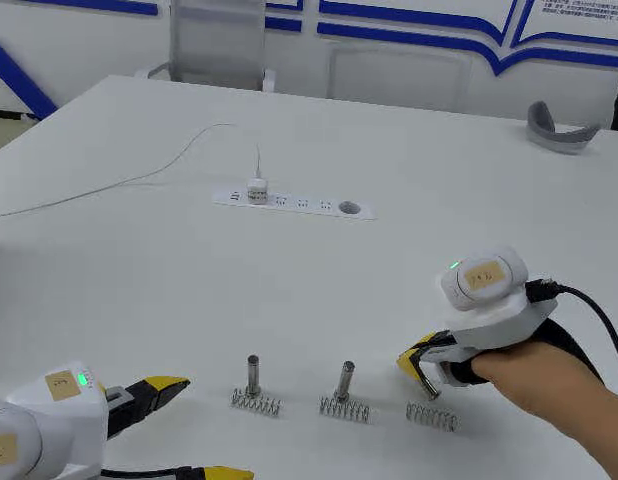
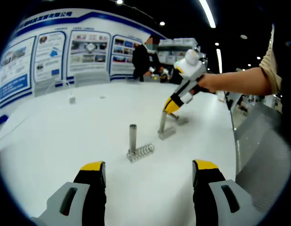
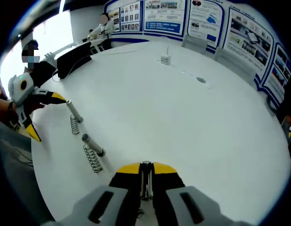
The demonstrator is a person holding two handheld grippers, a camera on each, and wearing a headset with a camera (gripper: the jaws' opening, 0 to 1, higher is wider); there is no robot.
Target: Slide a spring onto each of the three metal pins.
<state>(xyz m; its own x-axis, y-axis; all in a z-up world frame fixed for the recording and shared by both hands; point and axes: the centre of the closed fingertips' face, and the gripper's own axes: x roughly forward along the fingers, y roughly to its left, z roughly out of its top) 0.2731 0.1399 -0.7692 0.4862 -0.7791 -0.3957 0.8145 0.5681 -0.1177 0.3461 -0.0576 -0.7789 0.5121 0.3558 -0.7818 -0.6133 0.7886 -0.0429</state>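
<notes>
Wall posters, print too small to read, tan stickers, scribbles illegible

The left tongs and right tongs share white plastic bodies and black jaws tipped yellow. The left body bears two tan paper labels with handwritten marks and a green light; the right body has one tan label and a black cable. The right arm wears a khaki short sleeve.
</notes>
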